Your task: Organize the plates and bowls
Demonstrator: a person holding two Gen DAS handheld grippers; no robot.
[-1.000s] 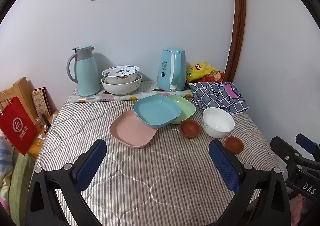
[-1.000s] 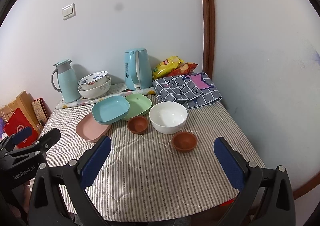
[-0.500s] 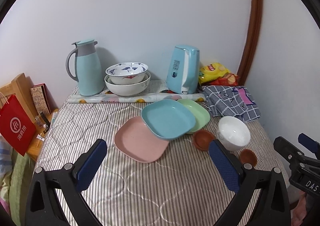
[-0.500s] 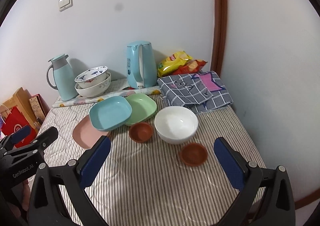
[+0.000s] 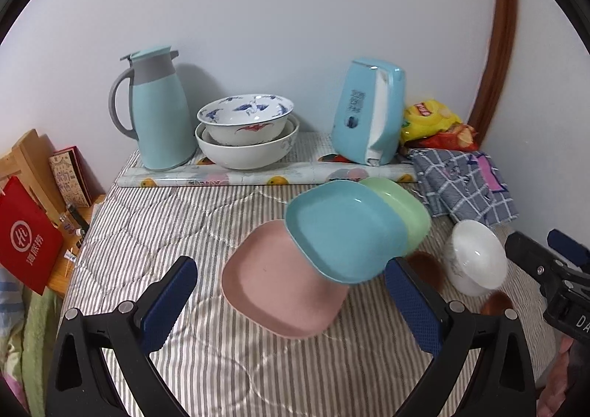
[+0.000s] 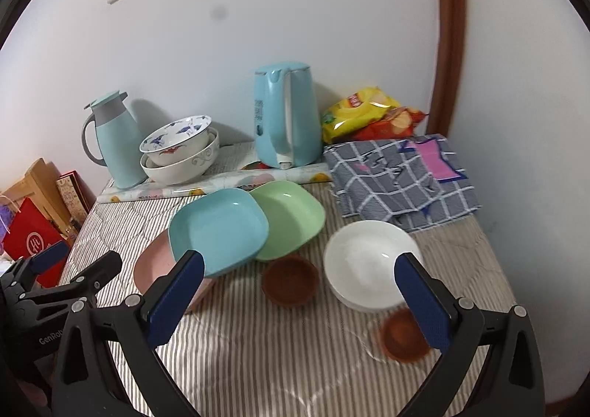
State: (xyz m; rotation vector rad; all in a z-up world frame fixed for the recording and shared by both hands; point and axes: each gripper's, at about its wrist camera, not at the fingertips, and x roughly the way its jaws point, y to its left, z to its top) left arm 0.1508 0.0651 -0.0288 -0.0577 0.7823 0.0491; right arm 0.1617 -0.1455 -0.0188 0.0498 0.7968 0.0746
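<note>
Three square plates overlap mid-table: a pink plate (image 5: 280,288) lowest, a blue plate (image 5: 343,228) over it, a green plate (image 5: 405,206) behind. To their right sit a white bowl (image 6: 368,262) and two small brown bowls (image 6: 291,280) (image 6: 402,337). At the back, two patterned bowls (image 5: 247,129) are stacked. My left gripper (image 5: 291,302) is open just above the pink plate's near edge. My right gripper (image 6: 298,302) is open, hovering in front of the brown bowls and white bowl. Neither holds anything.
A teal thermos jug (image 5: 158,114) and blue kettle (image 5: 372,110) stand against the wall behind a rolled mat (image 5: 258,177). Snack bags (image 6: 368,114) and a checked cloth (image 6: 398,177) lie at the back right. A red bag (image 5: 25,236) sits off the table's left edge.
Both grippers have moved forward and lower toward the dishes. The left one has swung left over the pink plate; the plates and bowls lie where they were.
</note>
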